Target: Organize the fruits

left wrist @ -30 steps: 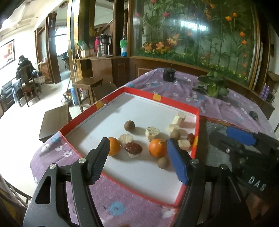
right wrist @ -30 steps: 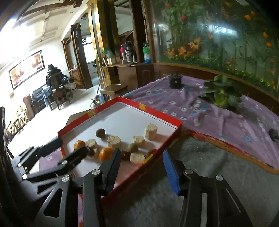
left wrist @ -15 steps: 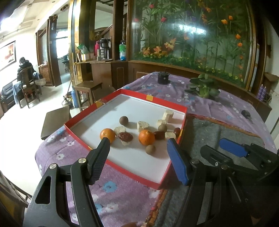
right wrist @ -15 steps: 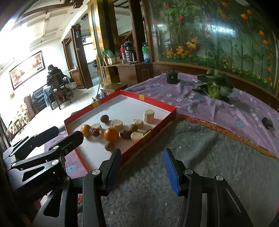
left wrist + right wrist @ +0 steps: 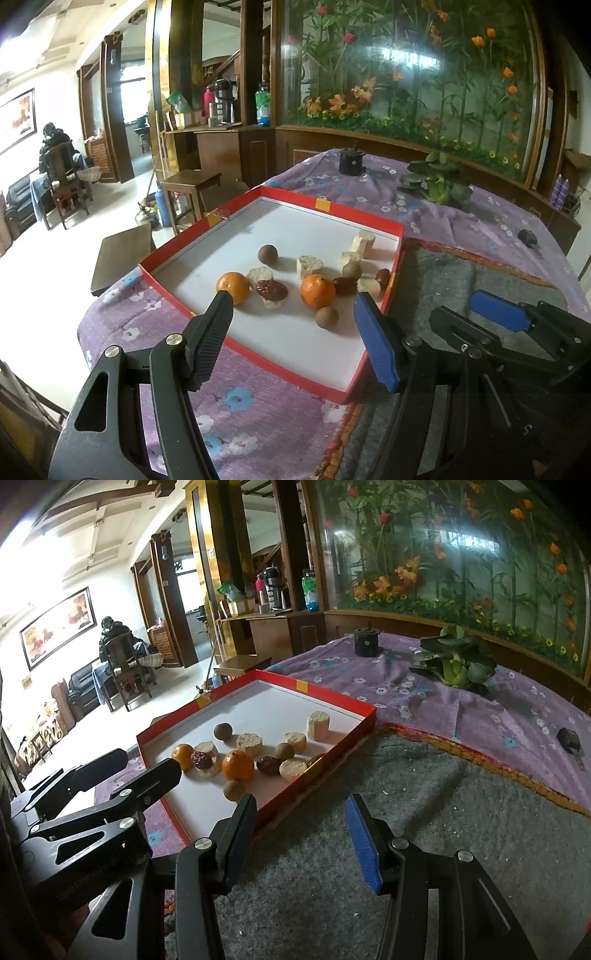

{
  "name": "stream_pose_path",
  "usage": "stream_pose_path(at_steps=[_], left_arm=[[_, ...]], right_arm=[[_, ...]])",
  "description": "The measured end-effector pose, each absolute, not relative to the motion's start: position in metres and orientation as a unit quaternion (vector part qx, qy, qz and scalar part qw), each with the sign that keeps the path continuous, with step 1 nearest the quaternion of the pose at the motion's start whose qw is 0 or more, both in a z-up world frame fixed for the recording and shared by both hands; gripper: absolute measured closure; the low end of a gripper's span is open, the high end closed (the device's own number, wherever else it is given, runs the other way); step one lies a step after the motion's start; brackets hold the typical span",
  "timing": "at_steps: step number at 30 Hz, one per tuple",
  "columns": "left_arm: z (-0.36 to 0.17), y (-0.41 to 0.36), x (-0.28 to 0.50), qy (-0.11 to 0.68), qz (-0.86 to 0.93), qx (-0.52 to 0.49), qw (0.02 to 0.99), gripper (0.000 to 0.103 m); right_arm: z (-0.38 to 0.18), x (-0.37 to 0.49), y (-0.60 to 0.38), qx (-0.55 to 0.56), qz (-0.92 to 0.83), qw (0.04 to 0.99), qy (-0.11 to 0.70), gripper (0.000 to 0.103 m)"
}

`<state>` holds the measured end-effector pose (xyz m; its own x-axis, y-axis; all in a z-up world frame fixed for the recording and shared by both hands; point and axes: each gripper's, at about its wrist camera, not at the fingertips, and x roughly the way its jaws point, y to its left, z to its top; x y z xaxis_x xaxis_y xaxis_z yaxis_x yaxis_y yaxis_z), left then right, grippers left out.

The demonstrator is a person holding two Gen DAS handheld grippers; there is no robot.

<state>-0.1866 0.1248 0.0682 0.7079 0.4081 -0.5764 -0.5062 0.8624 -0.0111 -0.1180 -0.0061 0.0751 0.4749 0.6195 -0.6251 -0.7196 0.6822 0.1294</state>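
A red-rimmed white tray [image 5: 207, 243] [image 5: 347, 738] on the table holds two oranges [image 5: 317, 291] [image 5: 233, 287], brown round fruits [image 5: 267, 254], red dates [image 5: 272, 290] and pale cake-like pieces [image 5: 309, 264]. The same pile shows in the right wrist view, with one orange [image 5: 238, 765] in its middle. My left gripper [image 5: 295, 325] is open and empty, held back over the tray's near edge. My right gripper [image 5: 301, 834] is open and empty over the grey felt mat [image 5: 424, 812], to the right of the tray.
The table has a purple flowered cloth [image 5: 258, 413]. A leafy green vegetable [image 5: 456, 664] and a black cylinder [image 5: 366, 642] sit at the far side. A small dark object [image 5: 569, 740] lies at the right. Wooden stools [image 5: 122, 251] stand left of the table.
Both grippers have pulled back and away from the tray, so the fruits look smaller and farther. Both jaws stay open. Nothing in the tray has moved.
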Motion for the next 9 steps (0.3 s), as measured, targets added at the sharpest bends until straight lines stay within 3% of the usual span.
stream_pose_path(at_steps=[9], left_arm=[[0.0648, 0.1277, -0.1841, 0.289, 0.253, -0.083, 0.92, 0.035]], right_arm=[[0.0761, -0.1134, -0.006, -0.071, 0.39, 0.856, 0.331, 0.054]])
